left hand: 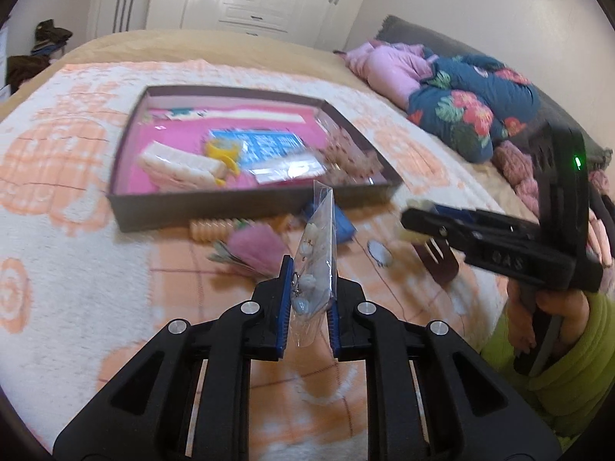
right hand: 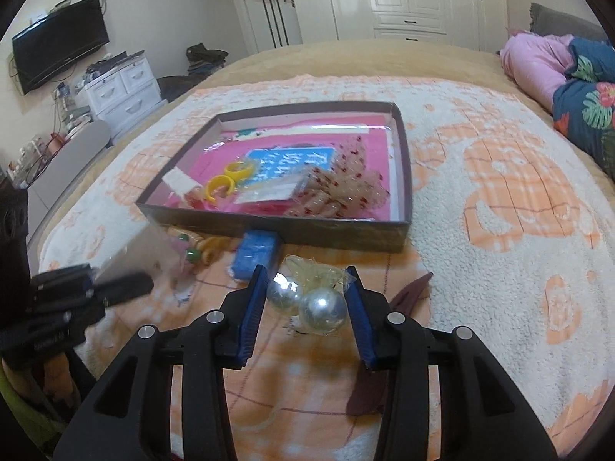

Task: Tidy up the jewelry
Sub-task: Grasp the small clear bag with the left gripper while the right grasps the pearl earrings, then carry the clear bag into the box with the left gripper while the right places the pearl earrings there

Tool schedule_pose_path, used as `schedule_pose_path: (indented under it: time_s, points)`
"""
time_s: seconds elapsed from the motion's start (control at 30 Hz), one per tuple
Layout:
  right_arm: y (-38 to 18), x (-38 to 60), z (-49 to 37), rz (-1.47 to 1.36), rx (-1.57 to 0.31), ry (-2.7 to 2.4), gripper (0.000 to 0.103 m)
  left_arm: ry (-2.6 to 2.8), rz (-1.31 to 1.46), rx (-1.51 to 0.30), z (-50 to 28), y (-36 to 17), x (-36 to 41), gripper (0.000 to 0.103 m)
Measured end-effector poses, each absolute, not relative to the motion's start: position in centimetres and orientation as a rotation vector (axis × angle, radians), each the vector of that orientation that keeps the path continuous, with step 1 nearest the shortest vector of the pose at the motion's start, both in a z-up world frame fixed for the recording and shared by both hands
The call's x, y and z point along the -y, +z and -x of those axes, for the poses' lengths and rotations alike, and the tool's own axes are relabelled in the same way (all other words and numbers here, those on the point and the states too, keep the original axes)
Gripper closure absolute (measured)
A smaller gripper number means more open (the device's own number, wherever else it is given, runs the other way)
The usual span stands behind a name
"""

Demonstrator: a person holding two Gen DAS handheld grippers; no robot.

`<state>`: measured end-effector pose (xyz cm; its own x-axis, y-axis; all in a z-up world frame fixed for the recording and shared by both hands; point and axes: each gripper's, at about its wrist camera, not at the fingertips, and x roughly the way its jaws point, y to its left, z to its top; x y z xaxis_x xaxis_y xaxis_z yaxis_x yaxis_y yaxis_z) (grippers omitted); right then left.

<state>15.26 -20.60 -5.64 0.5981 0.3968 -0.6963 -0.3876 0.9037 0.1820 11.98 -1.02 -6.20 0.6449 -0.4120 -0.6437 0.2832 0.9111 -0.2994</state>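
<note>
At the bottom of the left wrist view our left tongs [left hand: 307,307] are pinching a clear packet of pale beads [left hand: 317,265], which stands upright between the blue pads with its long axis running up the frame toward the box. In the right wrist view our right tongs [right hand: 307,299] are spread, and between them lies a clear bag with two silver balls [right hand: 307,303] on the blanket [right hand: 499,199]; whether the pads touch the bag we cannot tell. Just above it in that frame sit a blue sponge-like block [right hand: 255,253] and a small heap of coloured trinkets [right hand: 192,249], close against the near wall of the box. The shallow dark box [right hand: 338,232] fills the centre, its floor pink, already holding yellow rings [right hand: 228,180], a blue card [right hand: 288,165] and a crinkled red-dotted wrap [right hand: 346,192]. We judge the left packet goes in next: the box lies straight ahead of the left tongs, so a forward reach over the near wall should do it. The right tongs look placed to grip the silver balls afterwards.
</note>
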Motion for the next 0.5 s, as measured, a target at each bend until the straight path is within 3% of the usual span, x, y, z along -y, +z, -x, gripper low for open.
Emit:
schedule_pose_path:
  time_s: [0.5]
  points:
    - [-3.6,16.9,-15.7,0.035,-0.765,0.52,0.064,-0.281,0.217,-0.68,-12.9,-4.1,-3.3,0.094]
